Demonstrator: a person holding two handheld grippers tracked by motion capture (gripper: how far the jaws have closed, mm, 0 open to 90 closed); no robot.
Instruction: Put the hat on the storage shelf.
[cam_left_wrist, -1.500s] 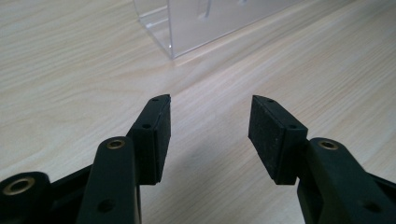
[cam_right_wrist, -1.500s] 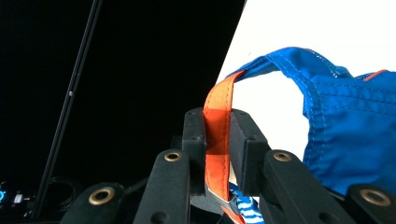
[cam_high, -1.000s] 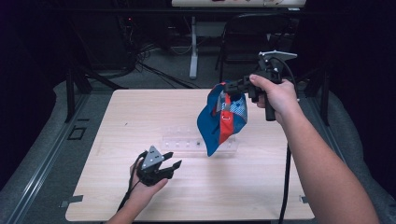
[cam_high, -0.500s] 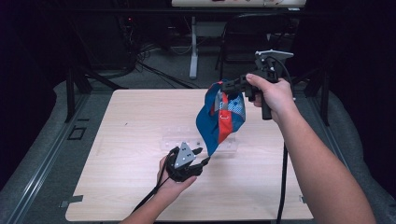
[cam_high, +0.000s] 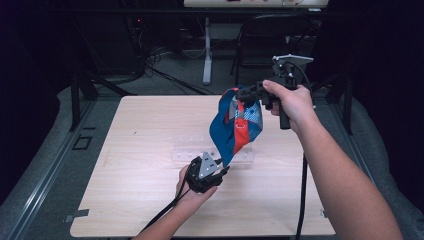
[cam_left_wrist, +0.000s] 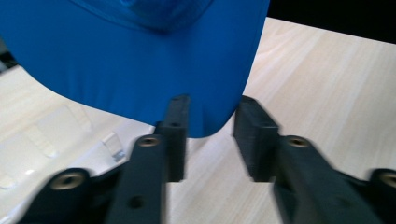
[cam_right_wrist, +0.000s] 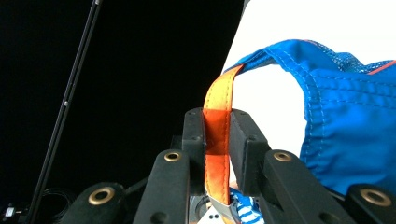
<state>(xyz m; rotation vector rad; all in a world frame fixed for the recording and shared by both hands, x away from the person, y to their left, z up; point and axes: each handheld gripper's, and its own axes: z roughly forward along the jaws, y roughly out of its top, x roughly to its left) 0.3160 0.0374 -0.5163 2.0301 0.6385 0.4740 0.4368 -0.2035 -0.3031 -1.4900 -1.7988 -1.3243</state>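
- Left gripper (cam_high: 223, 171): black body, grey three-cornered plate on top, black cable trailing from it.
- Right gripper (cam_high: 241, 93): black, pistol-style handle, grey plate above, long black cable hanging.
- Black rectangular jaws, brass-coloured screws at their pivots.
- Forearms bare, no sleeves.

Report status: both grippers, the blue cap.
Right gripper shut on orange strap, blue cap hanging above table. Left gripper open at cap's lower edge. Clear tray beneath.

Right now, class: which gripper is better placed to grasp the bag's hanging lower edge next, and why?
The left gripper. Its jaws stand open just below the blue bag's bottom edge, above the table. The right gripper is occupied, clamped on the orange strap, holding the bag up.
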